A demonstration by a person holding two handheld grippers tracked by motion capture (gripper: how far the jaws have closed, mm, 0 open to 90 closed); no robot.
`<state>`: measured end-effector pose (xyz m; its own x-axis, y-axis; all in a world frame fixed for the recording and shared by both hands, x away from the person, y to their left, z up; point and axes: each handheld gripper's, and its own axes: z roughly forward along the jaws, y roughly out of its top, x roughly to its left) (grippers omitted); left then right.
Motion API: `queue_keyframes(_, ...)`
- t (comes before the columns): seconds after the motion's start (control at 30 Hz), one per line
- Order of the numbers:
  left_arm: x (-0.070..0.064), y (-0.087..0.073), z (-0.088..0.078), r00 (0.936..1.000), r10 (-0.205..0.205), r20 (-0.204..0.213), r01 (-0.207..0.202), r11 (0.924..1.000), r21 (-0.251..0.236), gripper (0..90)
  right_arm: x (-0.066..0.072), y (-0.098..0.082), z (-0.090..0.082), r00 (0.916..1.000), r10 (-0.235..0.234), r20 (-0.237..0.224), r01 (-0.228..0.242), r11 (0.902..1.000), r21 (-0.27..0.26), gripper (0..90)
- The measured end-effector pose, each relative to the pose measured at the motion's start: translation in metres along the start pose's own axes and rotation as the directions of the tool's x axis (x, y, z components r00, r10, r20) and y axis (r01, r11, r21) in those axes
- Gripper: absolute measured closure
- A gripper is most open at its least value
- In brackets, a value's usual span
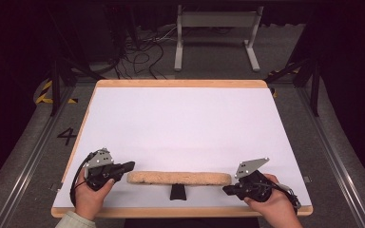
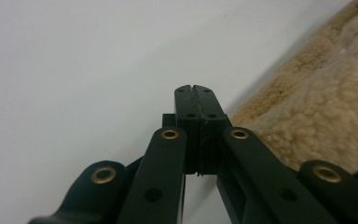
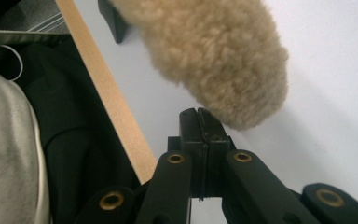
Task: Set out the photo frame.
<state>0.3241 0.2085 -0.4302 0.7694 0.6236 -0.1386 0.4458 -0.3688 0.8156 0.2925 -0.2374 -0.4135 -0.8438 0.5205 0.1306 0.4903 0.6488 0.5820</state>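
A long tan fleecy roll (image 1: pixel 178 178) lies across the white table top (image 1: pixel 180 123) near its front edge. A small black stand (image 1: pixel 177 192) sits under the roll's middle. My left gripper (image 1: pixel 132 165) is held by a hand just off the roll's left end, jaws shut and empty; in the left gripper view the fleece (image 2: pixel 321 107) lies to the right of the shut left gripper (image 2: pixel 196 88). My right gripper (image 1: pixel 225 190) sits at the roll's right end, shut with nothing in it. In the right gripper view the fleecy end (image 3: pixel 223 60) is just beyond the shut right gripper (image 3: pixel 199 112).
The table has a wooden rim (image 1: pixel 180 83) and its front edge (image 3: pixel 107 88) runs close to my right gripper. Beyond the table stand a grey metal frame (image 1: pixel 217 33) and loose cables (image 1: pixel 138 57) on the floor. A person's sleeve (image 3: pixel 4 149) is at the left.
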Motion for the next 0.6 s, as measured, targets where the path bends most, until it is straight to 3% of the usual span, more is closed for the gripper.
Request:
queue_keyframes(0.17,-0.005,-0.002,0.001,0.9995,0.030,0.012,-0.030,0.9995,0.010,90.0,-0.005,0.001,0.002,0.9999,0.015,-0.004,-0.015,0.9999,-0.001,90.0)
queue_keyframes(0.4,-0.007,-0.004,0.001,0.9985,0.045,0.030,-0.046,0.9988,0.018,90.0,-0.011,0.009,0.006,0.9991,0.022,0.036,-0.022,0.9997,-0.008,90.0)
queue_keyframes(0.6,-0.011,-0.003,0.003,0.9968,0.072,0.035,-0.073,0.9969,0.029,89.7,-0.029,0.020,0.012,0.9972,0.047,0.058,-0.045,0.9984,-0.034,90.0)
